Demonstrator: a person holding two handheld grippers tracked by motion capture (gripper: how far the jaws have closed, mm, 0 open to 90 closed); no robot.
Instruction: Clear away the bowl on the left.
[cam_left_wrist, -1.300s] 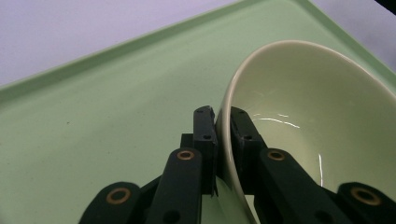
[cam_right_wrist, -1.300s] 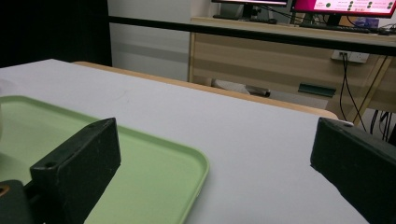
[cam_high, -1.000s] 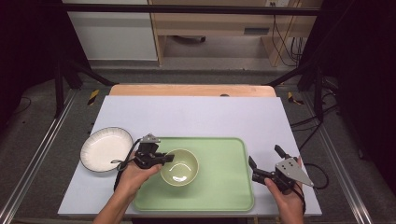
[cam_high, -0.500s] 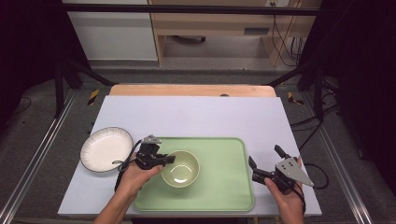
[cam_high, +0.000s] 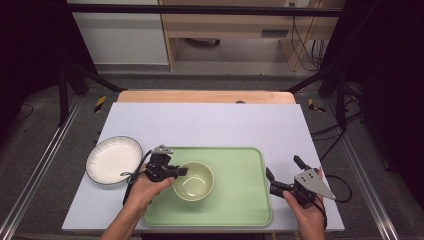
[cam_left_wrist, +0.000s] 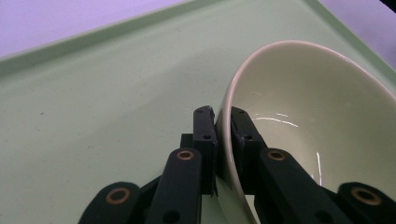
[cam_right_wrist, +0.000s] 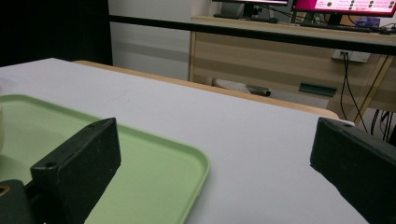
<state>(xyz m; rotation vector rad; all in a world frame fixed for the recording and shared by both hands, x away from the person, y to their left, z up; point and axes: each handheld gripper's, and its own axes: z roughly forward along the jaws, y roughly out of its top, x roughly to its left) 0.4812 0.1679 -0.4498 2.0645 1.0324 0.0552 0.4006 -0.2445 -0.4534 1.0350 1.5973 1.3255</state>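
Left tool (cam_high: 181, 171): closed on the near-left rim of the pale green bowl (cam_high: 195, 182). Confirmed in the left gripper view, with one jaw against the outer wall, the other inside, and the rim of the bowl (cam_left_wrist: 317, 116) pinched between them with no visible gap. Bowl located on the left half of the green tray (cam_high: 240, 200), upright or near upright in the high view; whether its base rests on the tray (cam_left_wrist: 93, 116) or is just clear of it cannot be told. Right tool (cam_high: 282, 166): open, jaws wide apart, holding nothing, parked off the tray's right edge over the bench (cam_high: 210, 125); in the right gripper view only the tray corner (cam_right_wrist: 154, 182) and bare bench between its jaws. White plate (cam_high: 112, 160) on the bench just left of the tray, apart from the bowl and untouched. Compared with the high views of a second and half a second ago: no clear shift of bowl, plate or either tool; left tool at the same rim, right tool in the same idle station. Judged accordingly: grasp established and settled, lift or carry of the bowl not yet begun. Probable next step a raise and transfer of the bowl. Noted risk: a single-point rim grip on a smooth glazed wall, liable to tip or slip under a quick move.
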